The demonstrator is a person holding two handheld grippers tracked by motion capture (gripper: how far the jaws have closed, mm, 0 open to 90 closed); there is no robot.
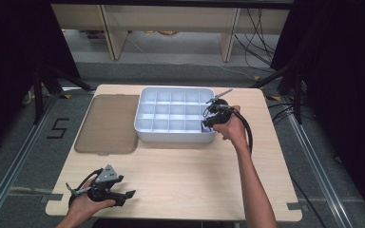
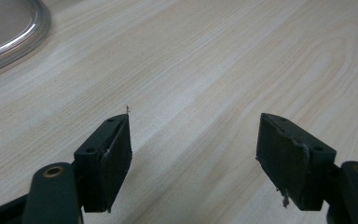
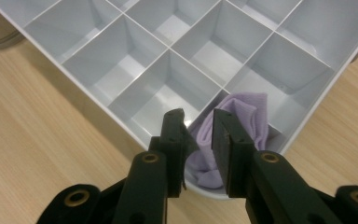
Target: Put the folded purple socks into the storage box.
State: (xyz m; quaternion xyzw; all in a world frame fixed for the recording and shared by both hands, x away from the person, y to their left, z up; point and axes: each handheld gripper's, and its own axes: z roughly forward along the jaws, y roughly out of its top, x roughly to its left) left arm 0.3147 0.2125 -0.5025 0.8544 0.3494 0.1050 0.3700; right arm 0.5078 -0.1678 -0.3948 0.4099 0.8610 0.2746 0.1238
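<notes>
Right hand-held gripper (image 3: 199, 122) jaws narrowly apart over purple cloth (image 3: 242, 122) in divided tray (image 3: 121, 126).

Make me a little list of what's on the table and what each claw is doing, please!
table: pale wood
box: white, many compartments, far side
lid: clear, flat, left of the box
cloth: purple, folded, in the box's near right corner compartment
right claw: jaws close together at the cloth; whether it grips it cannot be told
left claw: open over bare wood, holding nothing, near left corner

Black grippers, brass-ringed screw holes, black cables, bare forearms
</notes>
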